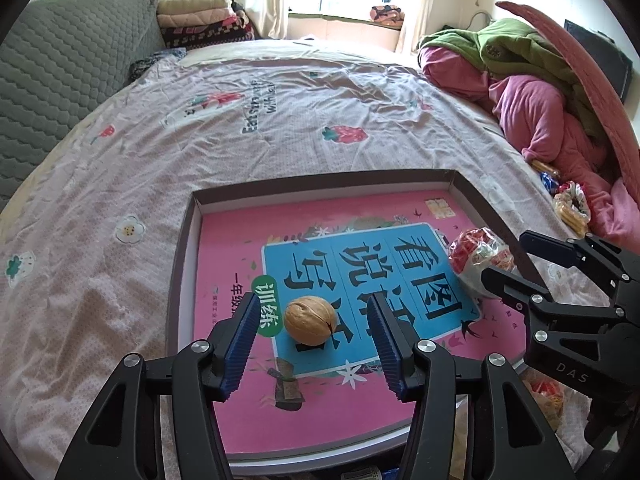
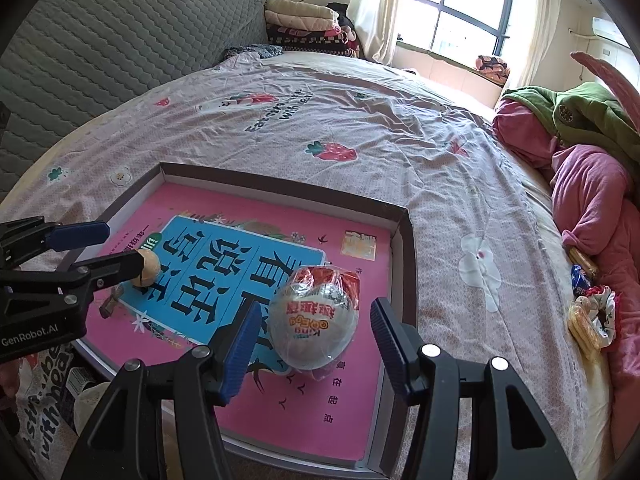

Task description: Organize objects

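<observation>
A shallow brown box point(image 1: 182, 248) lies on the bed with a pink book point(image 1: 240, 248) flat inside it. A walnut point(image 1: 309, 320) rests on the book between the open fingers of my left gripper point(image 1: 311, 312), not gripped. A wrapped toy egg point(image 2: 313, 320) in clear and red plastic rests on the book between the open fingers of my right gripper point(image 2: 314, 328). The egg also shows in the left wrist view point(image 1: 478, 254), with the right gripper point(image 1: 516, 262) around it. The walnut point(image 2: 148, 268) and left gripper point(image 2: 106, 248) show in the right wrist view.
The box point(image 2: 408, 264) sits on a pink printed bedsheet point(image 1: 280, 128). Pink and green bedding point(image 1: 532, 92) is piled at the right. Snack packets point(image 2: 588, 312) lie on the sheet to the right of the box. A grey headboard point(image 2: 100, 44) stands at the left.
</observation>
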`<state>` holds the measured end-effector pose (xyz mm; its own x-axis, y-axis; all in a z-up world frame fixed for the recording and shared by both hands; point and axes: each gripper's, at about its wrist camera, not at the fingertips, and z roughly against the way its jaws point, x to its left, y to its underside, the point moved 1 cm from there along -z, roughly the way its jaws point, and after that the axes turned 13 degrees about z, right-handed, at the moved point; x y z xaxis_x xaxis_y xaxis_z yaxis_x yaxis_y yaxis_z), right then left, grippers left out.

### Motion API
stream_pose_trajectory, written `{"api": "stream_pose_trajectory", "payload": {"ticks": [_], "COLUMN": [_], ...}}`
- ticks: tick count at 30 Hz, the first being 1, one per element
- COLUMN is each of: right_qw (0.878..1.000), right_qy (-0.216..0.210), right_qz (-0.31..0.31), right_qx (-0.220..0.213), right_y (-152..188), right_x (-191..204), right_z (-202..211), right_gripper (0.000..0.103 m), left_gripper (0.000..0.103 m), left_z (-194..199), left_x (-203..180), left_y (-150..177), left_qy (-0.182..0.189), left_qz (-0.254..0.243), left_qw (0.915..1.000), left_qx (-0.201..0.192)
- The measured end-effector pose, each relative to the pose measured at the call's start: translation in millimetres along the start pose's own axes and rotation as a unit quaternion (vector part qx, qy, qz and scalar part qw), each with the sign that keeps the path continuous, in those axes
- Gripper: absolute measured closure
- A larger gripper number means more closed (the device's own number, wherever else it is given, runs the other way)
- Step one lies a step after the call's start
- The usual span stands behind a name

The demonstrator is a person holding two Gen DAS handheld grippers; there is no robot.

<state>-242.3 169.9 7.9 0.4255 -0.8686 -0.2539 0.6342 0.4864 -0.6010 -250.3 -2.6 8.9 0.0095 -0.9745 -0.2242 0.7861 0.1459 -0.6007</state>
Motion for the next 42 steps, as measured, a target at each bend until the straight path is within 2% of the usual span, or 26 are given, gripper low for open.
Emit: {"api": "stream_pose_trajectory", "payload": {"ticks": [13, 19, 29, 42], "right_qw": [1.000, 0.999, 0.997, 0.992], "right_qy": [0.007, 0.010, 0.006, 0.006], "right_qz": [-0.001, 0.004, 0.004, 0.034], "right_qx": [-0.024, -0.039, -0.080, -0.117], "right_y": [-1.8, -2.5, -0.3, 8.5], "right_x": [-1.2, -0.8, -3.3, 12.0], "right_z": [17.1, 27.6, 56.6, 95.6], "right_gripper": [0.046, 0.044, 0.042, 0.042], "left_gripper": [0.046, 0.045, 0.044, 0.044], "left_z": [24.6, 35.4, 59.2, 82.2], "left_x": [9.4, 16.2, 13.9, 4.0], "left_y": [-2.1, -0.9, 12.9, 39.8], "left_qy": [-0.003, -0.018, -0.022, 0.009], "left_qz": [-0.004, -0.010, -0.035, -0.041], "left_qw": [0.9996, 0.9990, 0.9971, 0.9971], "left_qx": [-0.029, -0.040, -0.064, -0.064]}}
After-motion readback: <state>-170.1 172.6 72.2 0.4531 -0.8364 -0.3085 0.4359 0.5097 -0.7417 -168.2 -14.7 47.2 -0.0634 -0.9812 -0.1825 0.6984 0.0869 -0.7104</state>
